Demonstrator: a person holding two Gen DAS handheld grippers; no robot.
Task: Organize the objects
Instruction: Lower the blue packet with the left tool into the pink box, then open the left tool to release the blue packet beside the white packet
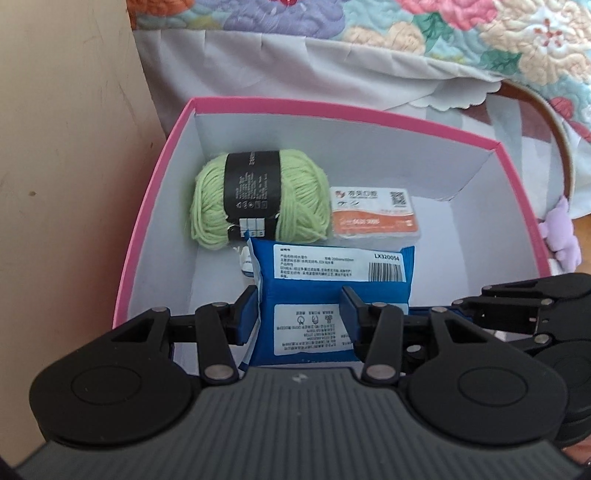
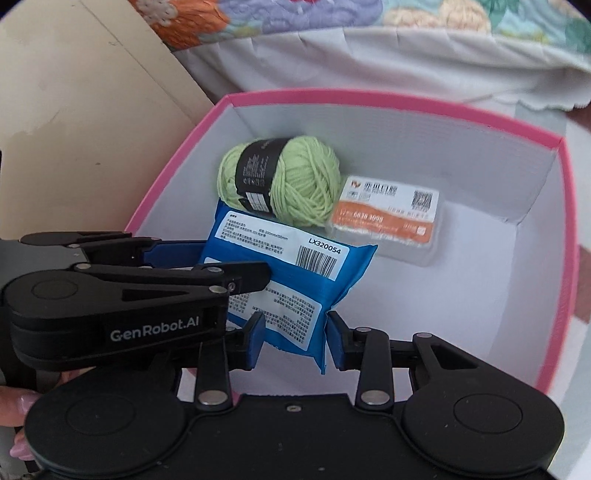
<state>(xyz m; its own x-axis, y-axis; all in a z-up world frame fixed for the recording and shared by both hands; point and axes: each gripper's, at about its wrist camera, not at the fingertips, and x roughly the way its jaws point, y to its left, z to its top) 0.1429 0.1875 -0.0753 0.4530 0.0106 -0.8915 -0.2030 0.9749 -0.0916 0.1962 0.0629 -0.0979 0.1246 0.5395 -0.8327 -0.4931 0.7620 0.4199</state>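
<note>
Blue packet (image 1: 332,291) with white labels and a barcode hung inside the pink-rimmed box (image 1: 155,206), held tilted above the white floor near the box's near edge. Both grippers had hold of it. The left gripper (image 1: 299,310) pinched the packet across its lower part, one blue pad (image 1: 245,312) pressed on each side. The right gripper (image 2: 295,334) clamped the packet's lower corner, its blue fingertips (image 2: 334,343) closed against the crimped edge. In the right wrist view the left gripper reached in from the left side, its black finger lying over the packet's face.

Behind the packet, toward the far left corner of the box, a ball of light green yarn (image 1: 258,195) with a black paper band lay on the box floor. The packet's upper edge overlapped the yarn's lower part in both views; whether they touched could not be told. Just beside the yarn on its right lay a flat clear case with an orange and white label (image 1: 375,216) and a QR code, close to the far wall.

A beige panel (image 1: 66,166) stood along the box's left side. Past the far edge hung a grey cloth (image 1: 295,62) under a flowered quilt (image 1: 461,33). A small lilac plush (image 1: 561,236) sat outside the box's right edge.
</note>
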